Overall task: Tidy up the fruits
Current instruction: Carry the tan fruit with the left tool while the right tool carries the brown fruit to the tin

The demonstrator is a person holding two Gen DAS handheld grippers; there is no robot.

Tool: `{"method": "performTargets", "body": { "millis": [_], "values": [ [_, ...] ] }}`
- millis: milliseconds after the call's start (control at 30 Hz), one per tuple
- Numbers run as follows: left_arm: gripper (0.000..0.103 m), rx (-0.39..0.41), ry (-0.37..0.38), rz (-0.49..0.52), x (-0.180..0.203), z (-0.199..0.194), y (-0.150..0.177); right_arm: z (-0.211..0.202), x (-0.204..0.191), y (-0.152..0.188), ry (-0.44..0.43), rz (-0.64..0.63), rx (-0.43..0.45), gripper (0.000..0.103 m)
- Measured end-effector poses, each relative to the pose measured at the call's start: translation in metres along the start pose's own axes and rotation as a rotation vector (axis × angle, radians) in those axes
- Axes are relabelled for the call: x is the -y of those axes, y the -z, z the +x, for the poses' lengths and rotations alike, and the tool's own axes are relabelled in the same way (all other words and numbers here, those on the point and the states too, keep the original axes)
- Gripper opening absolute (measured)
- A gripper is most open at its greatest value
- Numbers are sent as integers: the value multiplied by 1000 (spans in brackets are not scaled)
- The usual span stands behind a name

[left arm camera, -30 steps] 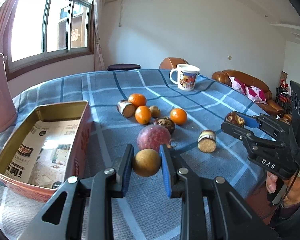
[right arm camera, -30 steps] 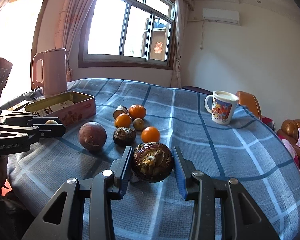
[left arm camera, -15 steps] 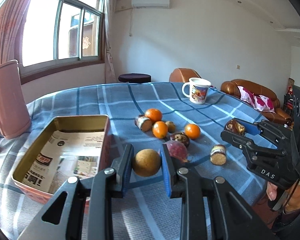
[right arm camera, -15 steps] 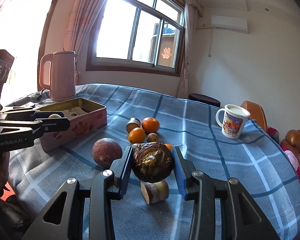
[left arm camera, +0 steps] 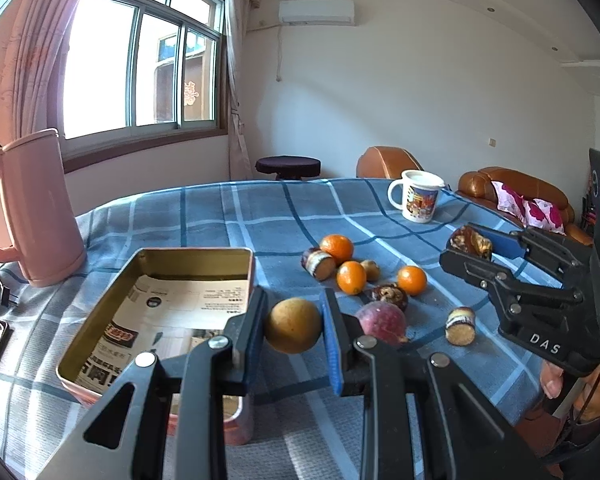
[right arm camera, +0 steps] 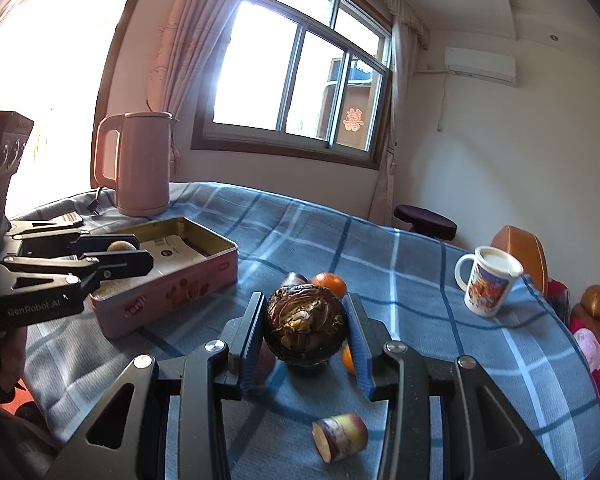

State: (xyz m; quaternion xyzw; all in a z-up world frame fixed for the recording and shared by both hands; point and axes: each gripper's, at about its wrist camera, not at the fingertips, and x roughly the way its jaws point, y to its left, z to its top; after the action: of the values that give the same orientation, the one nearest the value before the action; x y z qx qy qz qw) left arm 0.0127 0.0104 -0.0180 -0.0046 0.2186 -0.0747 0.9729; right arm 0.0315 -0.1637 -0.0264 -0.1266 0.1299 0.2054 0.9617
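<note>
- We've got L gripper [left arm camera: 293,330] clamped on tan fruit [left arm camera: 293,330] between its jaws, tin [left arm camera: 198,256] just left.
- R gripper [right arm camera: 306,330] pinches dark fruit [right arm camera: 306,326].
- Risk: round fruit may slip out, or grippers bump at tin.

Both handheld tools are matte black plastic with triangular cut-outs, silver round screws at the pivots and blue ribbed pads lining the jaws. The left gripper [left arm camera: 293,326] body reads "GenRobot.AI"; the right gripper [right arm camera: 306,330] body reads "DAS" in white.
</note>
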Motion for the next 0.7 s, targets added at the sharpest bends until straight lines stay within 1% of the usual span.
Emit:
{"method": "performTargets", "body": {
  "millis": [500,700],
  "values": [
    [28,39,-85,-23,-33,-2,-19,23,-25,-44,-106,-47,36,41],
    [28,30,-125,-35,-48,4,-22,35,-34,-59,-145,-61,42,41]
  ]
}}
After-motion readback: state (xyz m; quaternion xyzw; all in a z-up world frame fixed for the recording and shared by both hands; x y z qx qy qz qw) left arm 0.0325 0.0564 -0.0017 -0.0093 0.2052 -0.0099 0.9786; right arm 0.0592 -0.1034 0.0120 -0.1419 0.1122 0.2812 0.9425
